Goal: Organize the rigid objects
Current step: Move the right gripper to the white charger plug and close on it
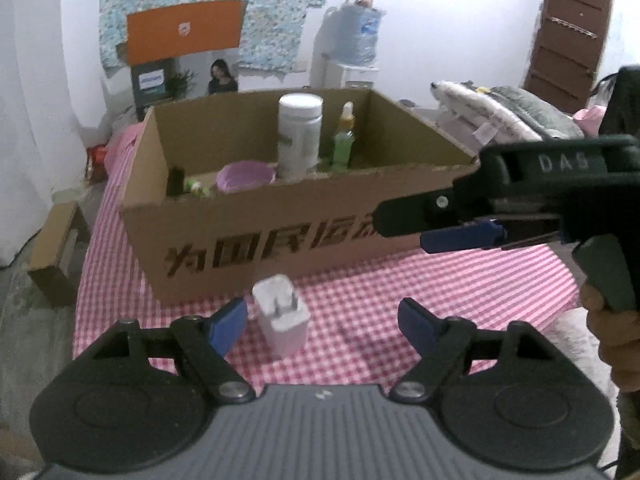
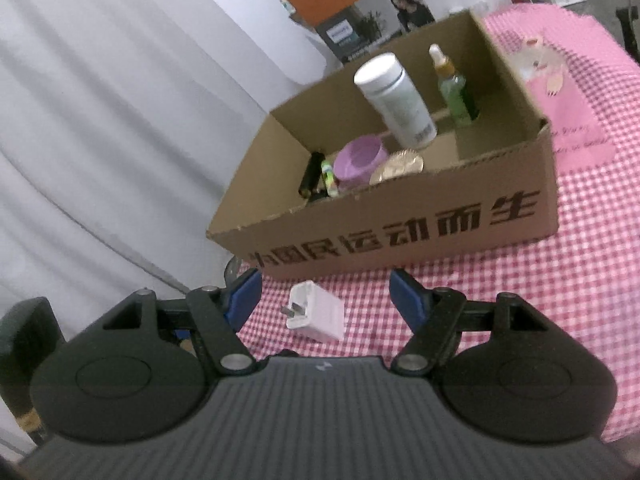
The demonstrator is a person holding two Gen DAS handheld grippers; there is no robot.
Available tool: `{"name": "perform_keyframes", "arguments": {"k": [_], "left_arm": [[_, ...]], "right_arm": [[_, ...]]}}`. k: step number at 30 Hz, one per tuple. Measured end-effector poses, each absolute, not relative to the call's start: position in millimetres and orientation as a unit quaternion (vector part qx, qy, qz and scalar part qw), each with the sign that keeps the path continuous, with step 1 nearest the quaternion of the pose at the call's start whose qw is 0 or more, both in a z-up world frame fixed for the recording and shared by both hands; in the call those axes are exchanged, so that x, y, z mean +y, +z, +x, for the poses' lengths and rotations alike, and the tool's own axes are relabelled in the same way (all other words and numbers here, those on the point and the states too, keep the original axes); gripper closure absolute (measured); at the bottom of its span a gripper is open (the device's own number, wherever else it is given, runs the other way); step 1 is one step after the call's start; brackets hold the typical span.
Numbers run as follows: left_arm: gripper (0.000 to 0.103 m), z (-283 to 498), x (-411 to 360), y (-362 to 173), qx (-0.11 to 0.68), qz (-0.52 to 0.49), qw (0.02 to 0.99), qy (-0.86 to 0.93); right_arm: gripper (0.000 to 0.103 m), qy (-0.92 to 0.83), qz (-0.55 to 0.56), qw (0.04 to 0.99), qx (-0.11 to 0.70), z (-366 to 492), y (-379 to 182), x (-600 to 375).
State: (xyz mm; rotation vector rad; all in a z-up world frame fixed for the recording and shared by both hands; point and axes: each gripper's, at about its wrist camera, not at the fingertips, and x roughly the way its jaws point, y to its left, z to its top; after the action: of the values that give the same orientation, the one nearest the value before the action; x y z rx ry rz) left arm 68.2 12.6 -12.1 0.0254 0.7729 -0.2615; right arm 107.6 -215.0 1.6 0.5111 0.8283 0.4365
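Observation:
A white plug charger lies on the pink checked cloth in front of the cardboard box; it also shows in the right wrist view. My left gripper is open, with the charger just inside its left finger. My right gripper is open and empty above the charger; in the left wrist view it reaches in from the right. The box holds a white bottle, a green dropper bottle, a purple cup, a gold disc and small dark items.
The pink checked cloth covers the table. A white curtain hangs to the left. Folded bedding lies at the back right, and a water jug stands behind the box.

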Motion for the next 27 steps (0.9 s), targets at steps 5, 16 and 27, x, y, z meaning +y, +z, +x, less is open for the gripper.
{"name": "perform_keyframes", "arguments": {"k": [5, 16, 27], "left_arm": [[0.030, 74, 13, -35, 0.384, 0.019, 0.917, -0.106], [0.054, 99, 13, -56, 0.387, 0.019, 0.917, -0.097], [0.074, 102, 4, -59, 0.383, 0.021, 0.918, -0.104]], "right_arm": [[0.037, 0.217, 0.248, 0.844, 0.423, 123, -18, -197], [0.055, 0.219, 0.275, 0.818, 0.455, 154, -50, -173], [0.067, 0.213, 0.306, 0.801, 0.469, 158, -68, -179]]}}
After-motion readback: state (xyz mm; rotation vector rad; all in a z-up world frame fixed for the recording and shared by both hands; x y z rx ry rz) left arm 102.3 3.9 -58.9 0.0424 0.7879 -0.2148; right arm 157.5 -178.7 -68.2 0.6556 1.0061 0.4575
